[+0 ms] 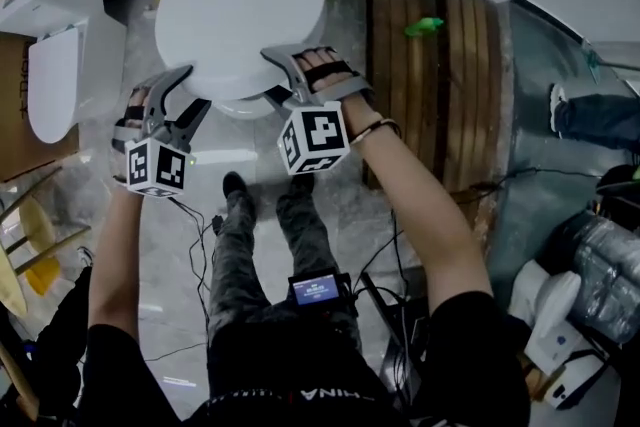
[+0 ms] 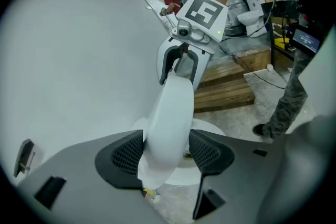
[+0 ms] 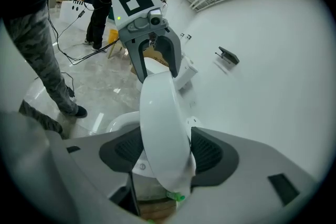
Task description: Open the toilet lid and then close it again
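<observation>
The toilet lid is white, the marker cubes black-and-white squared, the platform brown, the trousers camouflage.

You're in a workshop-like hall. A loose spare toilet and cardboard box sit left of your left claw; a wooden pallet lies right of your right claw.

Black short sleeves, camouflage trousers, dark shoes. The grey left gripper and right gripper each bear a black-and-white marker cube.
</observation>
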Demonstrator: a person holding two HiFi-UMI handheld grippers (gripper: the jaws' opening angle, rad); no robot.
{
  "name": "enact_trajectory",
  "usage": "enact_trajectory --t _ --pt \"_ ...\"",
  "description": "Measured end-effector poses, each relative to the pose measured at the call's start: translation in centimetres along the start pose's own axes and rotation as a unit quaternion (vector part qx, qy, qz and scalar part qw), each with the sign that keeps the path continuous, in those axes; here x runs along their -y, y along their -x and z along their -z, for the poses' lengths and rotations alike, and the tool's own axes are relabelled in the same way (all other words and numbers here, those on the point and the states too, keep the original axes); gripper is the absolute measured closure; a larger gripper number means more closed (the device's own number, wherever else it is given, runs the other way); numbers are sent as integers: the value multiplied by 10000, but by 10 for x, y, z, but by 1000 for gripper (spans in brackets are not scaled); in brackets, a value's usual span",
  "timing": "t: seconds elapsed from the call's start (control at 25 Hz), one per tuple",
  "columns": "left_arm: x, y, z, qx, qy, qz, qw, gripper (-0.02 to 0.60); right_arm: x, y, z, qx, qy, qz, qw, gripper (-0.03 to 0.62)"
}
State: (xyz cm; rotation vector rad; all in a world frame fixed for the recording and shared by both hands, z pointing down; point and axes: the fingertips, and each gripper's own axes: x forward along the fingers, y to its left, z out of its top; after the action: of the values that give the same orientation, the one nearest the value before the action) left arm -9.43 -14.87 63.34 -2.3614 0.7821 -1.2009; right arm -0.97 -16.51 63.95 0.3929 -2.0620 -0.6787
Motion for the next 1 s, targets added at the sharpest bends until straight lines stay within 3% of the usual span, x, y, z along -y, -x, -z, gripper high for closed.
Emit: enact_trajectory --t 0.56,1.0 --pt "96 -34 53 155 -262 165 9994 316 -103 -40 32 -268 203 188 9993 319" --pt "174 -84 107 -155 -731 -271 9968 313 -184 -89 70 -147 292 316 9990 313"
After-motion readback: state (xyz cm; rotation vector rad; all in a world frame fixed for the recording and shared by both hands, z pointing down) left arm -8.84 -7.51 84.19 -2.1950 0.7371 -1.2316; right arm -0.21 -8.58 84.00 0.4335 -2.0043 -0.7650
